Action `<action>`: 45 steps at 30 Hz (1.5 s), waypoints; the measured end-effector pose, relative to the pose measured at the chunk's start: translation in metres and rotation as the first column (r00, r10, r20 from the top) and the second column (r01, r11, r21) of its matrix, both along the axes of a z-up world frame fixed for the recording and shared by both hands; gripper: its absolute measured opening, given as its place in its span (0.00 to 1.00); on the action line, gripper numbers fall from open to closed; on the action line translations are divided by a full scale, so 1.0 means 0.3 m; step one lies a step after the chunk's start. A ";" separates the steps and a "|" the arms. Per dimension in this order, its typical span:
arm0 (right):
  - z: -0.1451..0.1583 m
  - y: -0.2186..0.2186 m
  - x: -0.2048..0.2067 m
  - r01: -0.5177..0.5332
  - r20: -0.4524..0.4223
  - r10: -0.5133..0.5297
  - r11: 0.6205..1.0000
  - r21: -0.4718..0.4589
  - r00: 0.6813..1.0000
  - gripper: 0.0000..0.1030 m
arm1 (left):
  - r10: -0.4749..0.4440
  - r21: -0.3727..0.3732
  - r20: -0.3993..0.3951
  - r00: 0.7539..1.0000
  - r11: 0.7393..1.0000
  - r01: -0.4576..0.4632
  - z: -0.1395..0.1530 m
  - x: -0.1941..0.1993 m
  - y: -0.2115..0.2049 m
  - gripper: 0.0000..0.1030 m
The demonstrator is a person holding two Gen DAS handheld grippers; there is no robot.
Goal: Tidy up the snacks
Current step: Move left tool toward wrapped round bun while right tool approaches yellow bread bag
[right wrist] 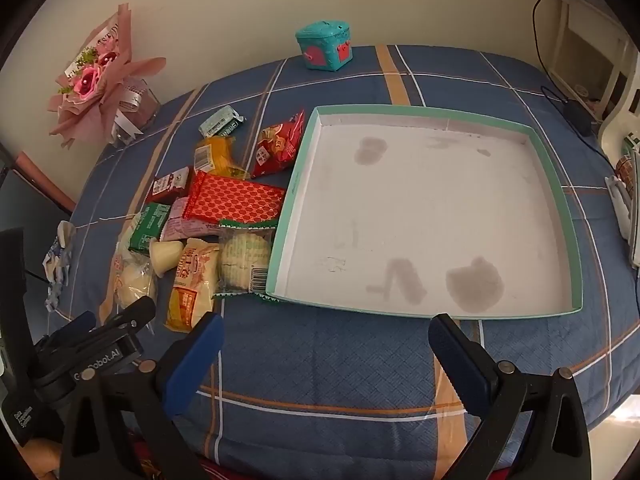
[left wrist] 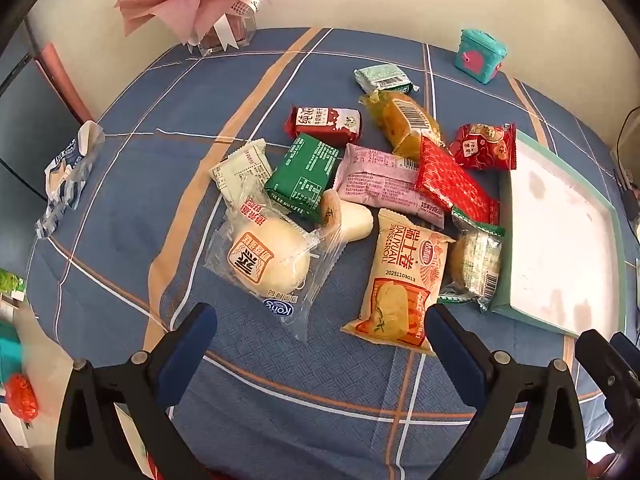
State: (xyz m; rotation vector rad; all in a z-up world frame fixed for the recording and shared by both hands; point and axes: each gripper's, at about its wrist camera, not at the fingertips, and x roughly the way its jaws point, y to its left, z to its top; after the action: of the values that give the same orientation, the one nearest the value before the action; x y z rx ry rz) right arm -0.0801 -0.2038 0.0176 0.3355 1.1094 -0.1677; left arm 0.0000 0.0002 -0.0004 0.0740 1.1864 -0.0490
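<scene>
Snacks [left wrist: 372,200] lie heaped mid-frame beside the empty tray [right wrist: 560,216] on the desk [left wrist: 160,184], my left tongs [left wrist: 320,332] and right tongs [right wrist: 326,338] gape empty, and I risk pinching two overlapping slippery wrappers together.

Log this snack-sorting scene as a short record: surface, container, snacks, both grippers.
surface: blue plaid tablecloth
container: shallow teal-rimmed tray, white inside, stained, nothing in it
snacks: about a dozen wrapped packets heaped beside the tray, none inside; orange Swiss roll pack and clear-wrapped bun nearest the left gripper
left gripper: open, holding nothing
right gripper: open, holding nothing, in front of the tray
</scene>
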 end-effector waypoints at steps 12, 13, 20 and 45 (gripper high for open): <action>-0.005 0.000 0.004 -0.001 -0.010 0.001 1.000 -0.021 1.000 1.00 | 0.012 0.001 0.001 1.000 1.000 -0.012 0.000 0.009 0.013 1.00; -0.005 0.001 0.003 0.000 -0.012 0.000 1.000 -0.024 1.000 1.00 | 0.012 0.001 0.000 1.000 1.000 -0.012 -0.001 0.011 0.015 1.00; -0.013 -0.003 0.006 0.003 -0.008 -0.003 1.000 -0.011 1.000 1.00 | 0.017 -0.001 -0.002 1.000 1.000 -0.017 0.003 0.000 0.002 1.00; -0.018 0.004 0.014 0.001 -0.037 -0.003 0.998 -0.058 0.999 1.00 | 0.040 -0.006 0.060 0.997 0.999 -0.040 0.001 -0.005 0.006 1.00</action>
State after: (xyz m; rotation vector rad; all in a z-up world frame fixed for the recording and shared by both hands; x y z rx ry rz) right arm -0.0758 -0.2026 0.0122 0.2823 1.1382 -0.2079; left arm -0.0015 0.0021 -0.0002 0.0468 1.1268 -0.0148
